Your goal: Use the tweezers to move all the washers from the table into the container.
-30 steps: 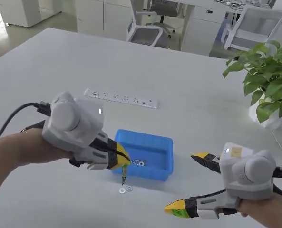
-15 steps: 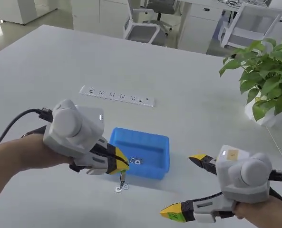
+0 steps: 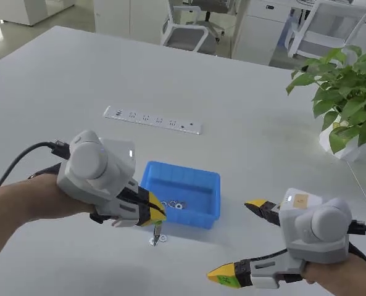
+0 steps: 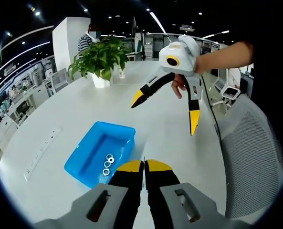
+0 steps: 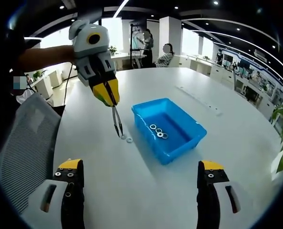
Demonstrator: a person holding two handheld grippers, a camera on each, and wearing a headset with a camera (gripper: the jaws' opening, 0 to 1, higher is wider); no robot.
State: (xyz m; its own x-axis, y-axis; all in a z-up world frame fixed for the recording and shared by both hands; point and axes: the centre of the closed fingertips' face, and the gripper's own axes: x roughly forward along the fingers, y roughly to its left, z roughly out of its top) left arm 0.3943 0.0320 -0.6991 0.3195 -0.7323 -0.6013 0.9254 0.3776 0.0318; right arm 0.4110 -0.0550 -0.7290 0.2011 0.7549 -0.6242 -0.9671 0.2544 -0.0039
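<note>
Big open-plan office here. Straight out past the fingers of the left gripper [image 3: 155, 213], well apart from them, a white power strip [image 3: 153, 120] lies flat on the white table [image 3: 250, 135]. Further out there are white cabinets [image 3: 118, 15] and an office chair [image 3: 187, 34]. Ahead and outward of the right gripper [image 3: 234, 240] fingers, a leafy potted plant [image 3: 343, 92] sits near the table edge. The ceiling is dark, with spots and light strips [image 4: 155, 21]. A grey mesh chair [image 4: 256, 157] is off to the side.

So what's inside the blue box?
A few small metal washers lie on the floor of the blue container. In the head view the left gripper covers its near corner.
</note>
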